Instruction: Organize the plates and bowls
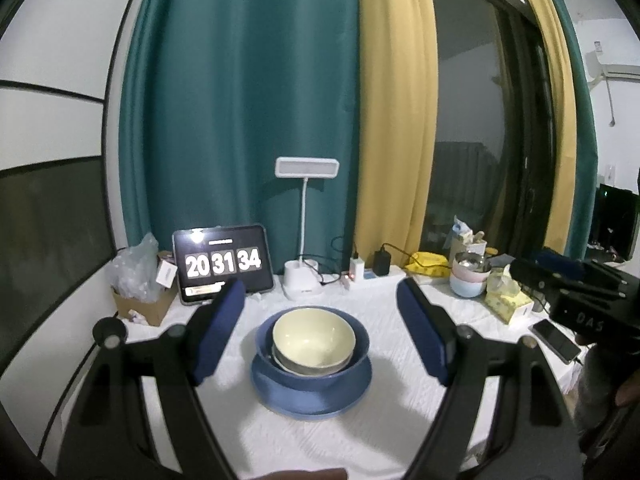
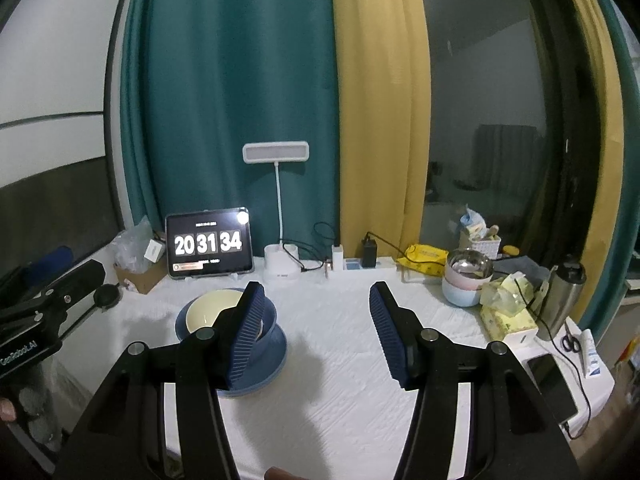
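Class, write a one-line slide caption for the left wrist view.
Open left gripper above cream bowl nested in blue bowl on blue plate.

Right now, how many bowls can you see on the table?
At least 5: cream bowl nested over a partly hidden one, in the blue bowl; steel bowl atop pink-and-blue stack, back right.

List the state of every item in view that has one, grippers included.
left gripper: open, empty
right gripper: open, empty
cream bowl: upright, nested in the blue bowl
blue bowl: upright, on the blue plate
blue plate: flat on the table
tablet: on, showing a clock
desk lamp: off
steel bowl: topping the pastel bowls
phone: screen dark, cable attached
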{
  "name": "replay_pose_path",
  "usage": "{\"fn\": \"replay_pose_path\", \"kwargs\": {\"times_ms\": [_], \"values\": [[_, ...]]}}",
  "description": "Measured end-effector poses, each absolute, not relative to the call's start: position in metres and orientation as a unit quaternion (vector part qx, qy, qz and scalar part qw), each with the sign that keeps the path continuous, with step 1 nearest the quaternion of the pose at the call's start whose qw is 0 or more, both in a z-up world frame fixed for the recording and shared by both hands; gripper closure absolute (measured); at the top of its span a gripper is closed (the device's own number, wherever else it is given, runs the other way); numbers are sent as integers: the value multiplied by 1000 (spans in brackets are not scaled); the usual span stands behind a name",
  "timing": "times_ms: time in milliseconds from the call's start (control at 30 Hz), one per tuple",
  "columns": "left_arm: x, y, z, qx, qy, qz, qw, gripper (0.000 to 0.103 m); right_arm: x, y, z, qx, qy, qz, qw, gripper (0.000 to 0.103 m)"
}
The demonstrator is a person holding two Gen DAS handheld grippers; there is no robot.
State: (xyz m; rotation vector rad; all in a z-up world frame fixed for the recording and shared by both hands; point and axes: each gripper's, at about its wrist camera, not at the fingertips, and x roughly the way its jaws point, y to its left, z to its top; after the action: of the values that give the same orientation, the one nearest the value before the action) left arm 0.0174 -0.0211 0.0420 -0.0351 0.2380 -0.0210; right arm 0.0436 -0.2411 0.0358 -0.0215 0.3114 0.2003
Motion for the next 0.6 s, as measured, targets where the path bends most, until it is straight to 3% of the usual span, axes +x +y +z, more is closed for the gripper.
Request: {"fn": "replay_pose_path", "kwargs": {"times_ms": [600], "values": [[-4, -19, 64, -20, 81, -12, 996, 23, 23, -246, 53, -14, 122, 94, 988, 44]]}}
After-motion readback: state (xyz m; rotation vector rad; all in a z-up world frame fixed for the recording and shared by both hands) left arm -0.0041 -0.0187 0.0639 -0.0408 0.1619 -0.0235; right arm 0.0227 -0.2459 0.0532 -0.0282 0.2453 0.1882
